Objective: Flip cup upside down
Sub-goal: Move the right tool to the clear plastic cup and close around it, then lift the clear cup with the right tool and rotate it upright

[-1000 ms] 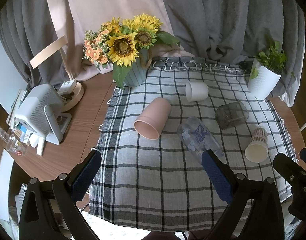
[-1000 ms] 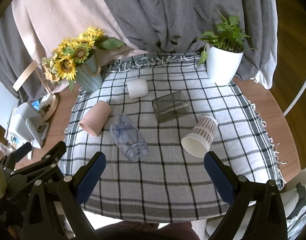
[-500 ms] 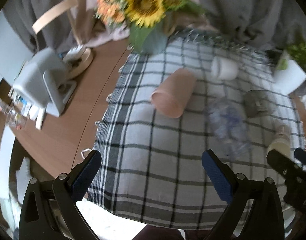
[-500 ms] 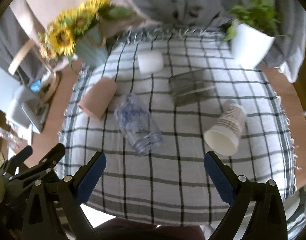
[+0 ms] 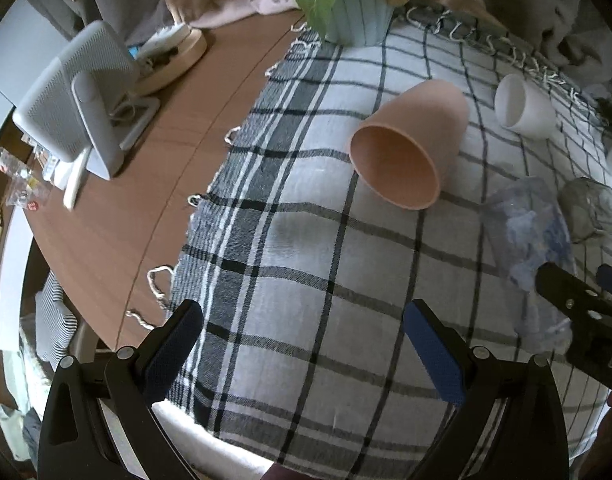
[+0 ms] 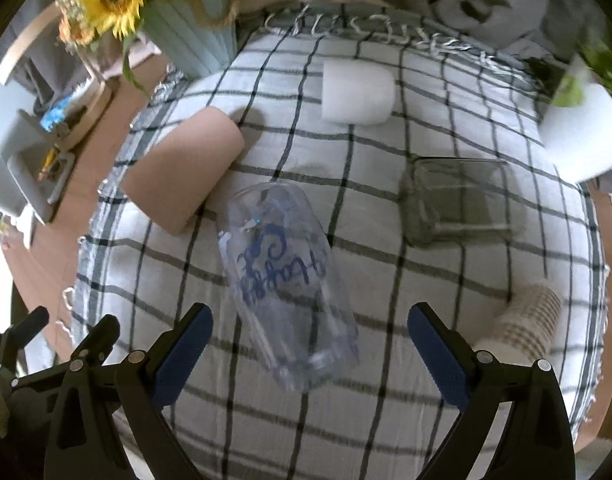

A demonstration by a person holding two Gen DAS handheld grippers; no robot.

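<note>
Several cups lie on their sides on a checked cloth [image 5: 306, 264]. A pink cup [image 5: 409, 148] lies with its mouth toward my open, empty left gripper [image 5: 304, 340]; it also shows in the right wrist view [image 6: 182, 176]. A clear glass with blue writing [image 6: 286, 284] lies just ahead of my open, empty right gripper [image 6: 307, 340], between its fingers' lines. A white cup [image 6: 355, 94], a dark glass tumbler [image 6: 457, 200] and a checked paper cup [image 6: 521, 324] lie farther off.
A sunflower vase [image 6: 186, 28] stands at the cloth's far left corner. A white plant pot [image 6: 577, 132] stands at the far right. A grey device [image 5: 74, 100] and a wooden lamp base [image 5: 174, 56] sit on the brown table left of the cloth.
Both grippers have moved forward and down toward the cloth. The pink cup and the clear glass now look much closer. Both grippers stay open.
</note>
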